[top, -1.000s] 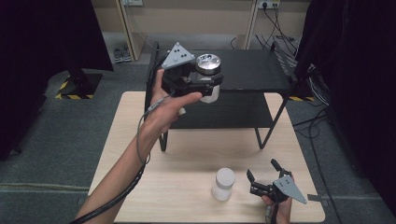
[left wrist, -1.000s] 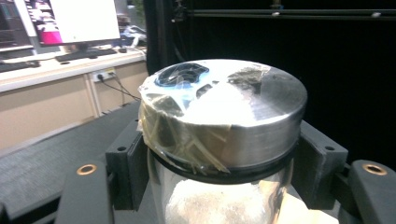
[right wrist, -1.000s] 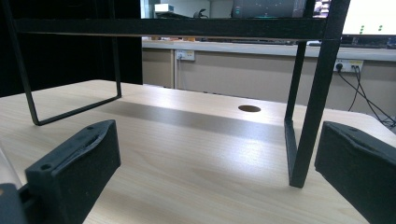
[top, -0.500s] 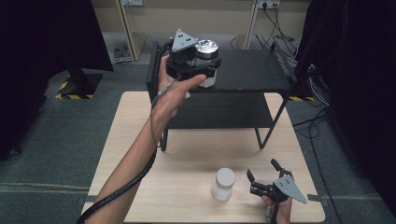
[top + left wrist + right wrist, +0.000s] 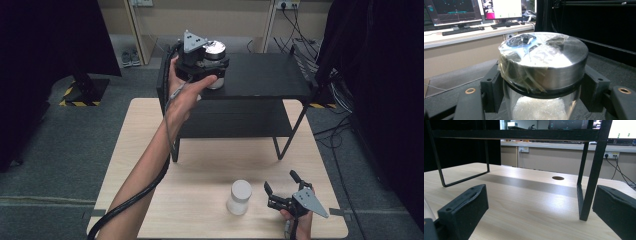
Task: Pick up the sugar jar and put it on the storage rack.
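High view, jar: the clear glass jar with a wide silver metal lid [image 5: 215,55] sits at the left end of the black two-tier metal shelf's [image 5: 270,75] top board.
High view, left gripper [image 5: 202,62]: closed around the jar.
High view, right gripper [image 5: 282,192]: fingers spread, holding nothing, low over the pale wooden desk [image 5: 210,165] beside a small white plastic bottle [image 5: 239,197].
Left gripper view: fingers [image 5: 492,86] clamp the glass just under the lid [image 5: 544,62]; crinkled film is taped over the top.
Handling: probably rigid, breakable and smooth; gripping beneath the lid's rim keeps it from slipping.
Right gripper view: fingers [image 5: 464,210] wide apart, nothing between them.
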Demonstrator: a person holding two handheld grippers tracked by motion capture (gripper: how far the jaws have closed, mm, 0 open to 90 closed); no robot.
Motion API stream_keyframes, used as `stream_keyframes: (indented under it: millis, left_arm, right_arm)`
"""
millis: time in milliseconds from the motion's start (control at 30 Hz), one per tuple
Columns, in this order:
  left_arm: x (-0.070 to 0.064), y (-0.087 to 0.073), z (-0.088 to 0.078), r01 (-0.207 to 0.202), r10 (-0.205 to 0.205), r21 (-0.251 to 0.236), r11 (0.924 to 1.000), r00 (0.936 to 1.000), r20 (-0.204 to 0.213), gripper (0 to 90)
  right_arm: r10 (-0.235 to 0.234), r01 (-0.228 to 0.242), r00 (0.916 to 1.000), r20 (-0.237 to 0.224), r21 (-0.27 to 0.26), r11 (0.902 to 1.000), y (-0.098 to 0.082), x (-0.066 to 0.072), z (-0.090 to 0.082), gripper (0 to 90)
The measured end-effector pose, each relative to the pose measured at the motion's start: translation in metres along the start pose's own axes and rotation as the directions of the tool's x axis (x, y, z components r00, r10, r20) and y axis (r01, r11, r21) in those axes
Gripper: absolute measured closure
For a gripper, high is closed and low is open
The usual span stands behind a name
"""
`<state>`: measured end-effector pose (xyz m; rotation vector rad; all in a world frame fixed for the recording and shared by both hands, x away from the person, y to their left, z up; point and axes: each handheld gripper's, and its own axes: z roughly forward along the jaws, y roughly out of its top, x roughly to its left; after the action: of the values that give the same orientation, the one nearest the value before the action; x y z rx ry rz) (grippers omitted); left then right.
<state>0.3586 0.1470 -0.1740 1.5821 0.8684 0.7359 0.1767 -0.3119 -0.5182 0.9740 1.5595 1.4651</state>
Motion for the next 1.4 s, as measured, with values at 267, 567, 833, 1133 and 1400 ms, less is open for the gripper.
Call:
stream_keyframes:
  millis: [267,567,833,1133,1400]
  left_arm:
    - [0.0,-0.007,0.001,-0.006,0.006,-0.02,0.9998,1.0,-0.001,30.9]
    - [0.002,-0.013,-0.011,0.033,-0.034,-0.071,0.9969,0.9993,-0.014,4.8]
    - [0.004,-0.016,-0.023,0.053,-0.051,-0.086,0.9949,0.9985,0.021,0.0]
    - [-0.001,-0.019,-0.038,0.049,-0.045,-0.103,0.9935,0.9981,0.042,0.0]
    - [-0.004,-0.03,-0.054,0.043,-0.032,-0.127,0.991,0.9961,0.083,0.0]
  right_arm:
    - [0.001,-0.001,1.0,0.001,0.0,1.0,0.0,0.0,0.0,0.3]
    - [0.0,0.0,1.0,0.0,0.002,1.0,0.0,0.0,0.0,0.3]
    - [0.006,-0.006,1.0,0.0,0.001,1.0,0.0,0.0,0.001,0.2]
    - [0.005,-0.005,1.0,0.002,0.001,1.0,0.0,-0.001,0.001,0.2]
    - [0.006,-0.006,1.0,0.003,0.001,1.0,0.0,-0.001,0.0,0.2]
